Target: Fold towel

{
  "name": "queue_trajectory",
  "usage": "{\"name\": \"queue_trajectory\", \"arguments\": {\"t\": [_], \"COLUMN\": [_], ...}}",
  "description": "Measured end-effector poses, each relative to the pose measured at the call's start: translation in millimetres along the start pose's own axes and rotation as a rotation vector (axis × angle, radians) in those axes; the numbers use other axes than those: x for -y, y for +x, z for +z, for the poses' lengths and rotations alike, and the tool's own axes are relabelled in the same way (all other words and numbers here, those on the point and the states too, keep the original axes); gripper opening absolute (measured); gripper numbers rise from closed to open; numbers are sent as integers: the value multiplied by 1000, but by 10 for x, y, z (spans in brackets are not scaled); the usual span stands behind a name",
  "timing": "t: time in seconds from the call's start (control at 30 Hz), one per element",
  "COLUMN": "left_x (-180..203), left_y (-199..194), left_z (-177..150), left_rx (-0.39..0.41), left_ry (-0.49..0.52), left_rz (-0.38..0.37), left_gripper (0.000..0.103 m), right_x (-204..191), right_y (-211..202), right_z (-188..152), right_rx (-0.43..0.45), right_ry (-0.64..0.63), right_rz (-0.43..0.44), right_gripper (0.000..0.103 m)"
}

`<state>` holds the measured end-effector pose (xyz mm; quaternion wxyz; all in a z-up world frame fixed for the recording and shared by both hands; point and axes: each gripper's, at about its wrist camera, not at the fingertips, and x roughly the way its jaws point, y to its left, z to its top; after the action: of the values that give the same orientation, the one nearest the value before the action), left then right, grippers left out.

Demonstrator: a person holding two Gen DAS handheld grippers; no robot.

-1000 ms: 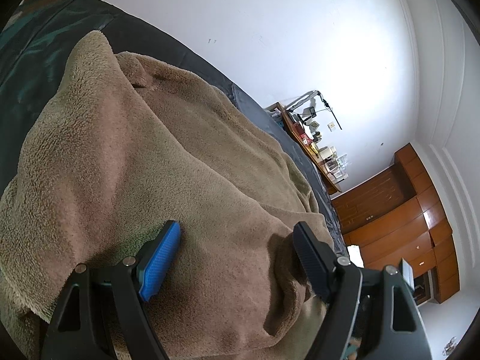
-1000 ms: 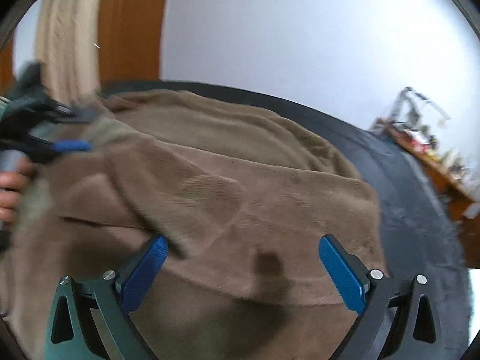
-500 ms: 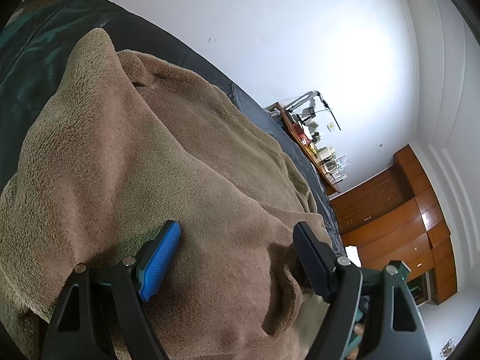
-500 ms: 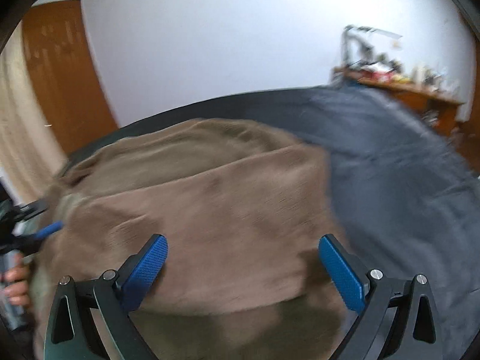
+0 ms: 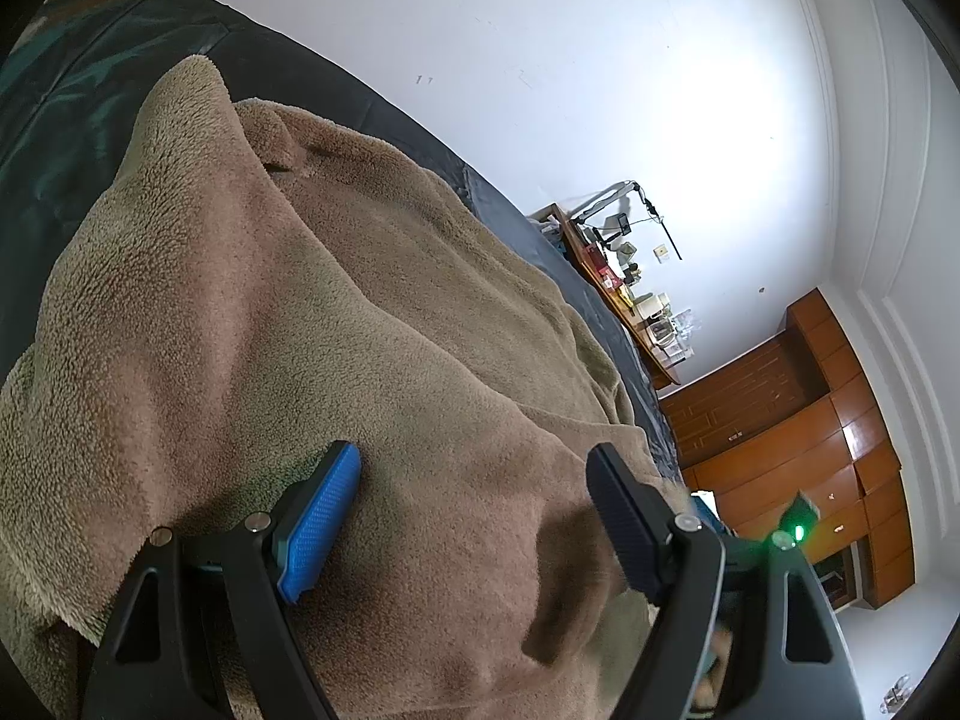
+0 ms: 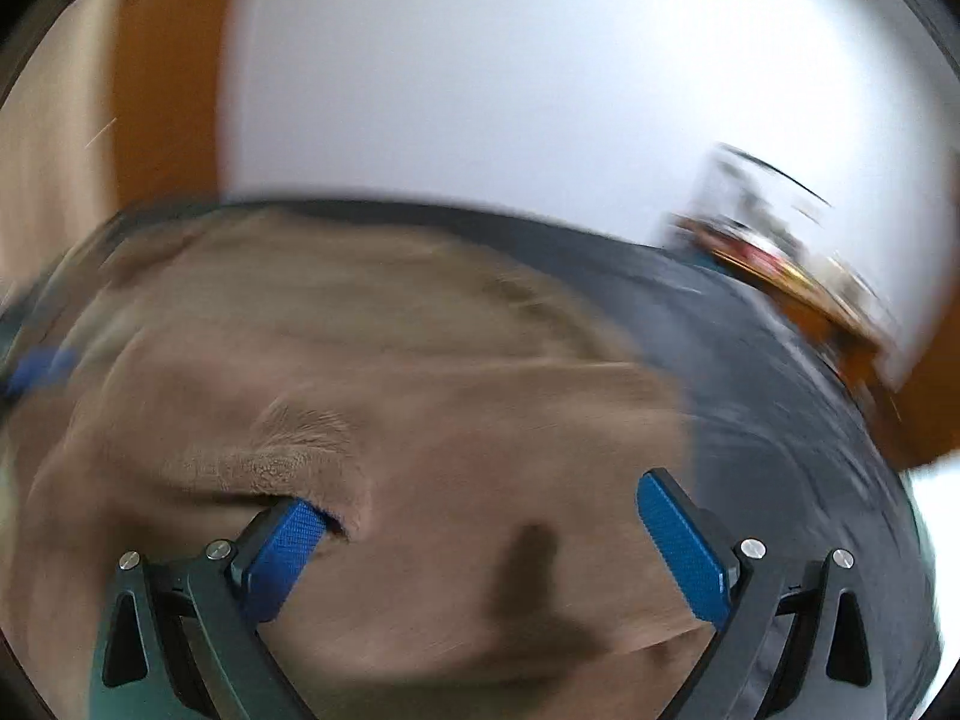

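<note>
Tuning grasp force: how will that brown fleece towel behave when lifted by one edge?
The towel likely flops and drapes: it already lies in soft folds. Its thick pile probably grips rather than slips. It looks bulky, so a lifted edge may drag the rest across the dark cover.

The right wrist view is all smeared. The towel [image 6: 372, 420] looks fuzzy there, and a fold hides the tip of one blue finger [image 6: 282, 552]. The far shelf [image 6: 798, 294] is blurry. The towel's near part is cut off.

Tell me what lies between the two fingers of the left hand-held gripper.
Only the brown towel. In the left wrist view, the left hand-held gripper stands open over it, and plush cloth fills the whole gap between its fingers, with no other thing there.
</note>
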<state>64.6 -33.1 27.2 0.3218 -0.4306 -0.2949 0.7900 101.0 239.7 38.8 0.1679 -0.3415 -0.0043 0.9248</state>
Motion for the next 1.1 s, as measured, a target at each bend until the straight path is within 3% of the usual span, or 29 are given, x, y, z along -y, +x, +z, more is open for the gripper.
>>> {"name": "queue_trajectory", "arguments": {"t": [0.07,0.17,0.27,0.5,0.6,0.67,0.73,0.8,0.93,1.1], "left_x": [7,9,1,12,17,18,18,17,27,26], "left_y": [-2,-6,-11,-9,-7,-8,-6,-4,1,2], "left_z": [-1,-1,1,-4,-6,-5,-6,-6,-3,13], "left_rx": [-1,-2,-3,-3,-2,-2,-1,-1,-1,-3], "left_ry": [0,-2,-6,-1,0,0,-1,0,-2,-8], "left_rz": [1,0,-5,1,3,3,2,1,-1,-3], "left_gripper": [81,81,81,81,81,81,81,81,81,81], "right_x": [226,242,270,811,984,991,895,676,323,142], "right_y": [65,39,33,-88,-246,-292,-305,-310,-226,-61], "right_z": [36,-48,-106,-181,-238,-257,-250,-228,-165,-176], "right_rx": [-25,-52,-41,-30,-14,-29,-37,-34,-35,-95], "right_ry": [91,92,90,306,346,368,352,275,107,16], "right_rz": [-19,71,50,-28,23,173,293,351,352,364], "right_gripper": [102,102,102,102,102,102,102,102,102,102]}}
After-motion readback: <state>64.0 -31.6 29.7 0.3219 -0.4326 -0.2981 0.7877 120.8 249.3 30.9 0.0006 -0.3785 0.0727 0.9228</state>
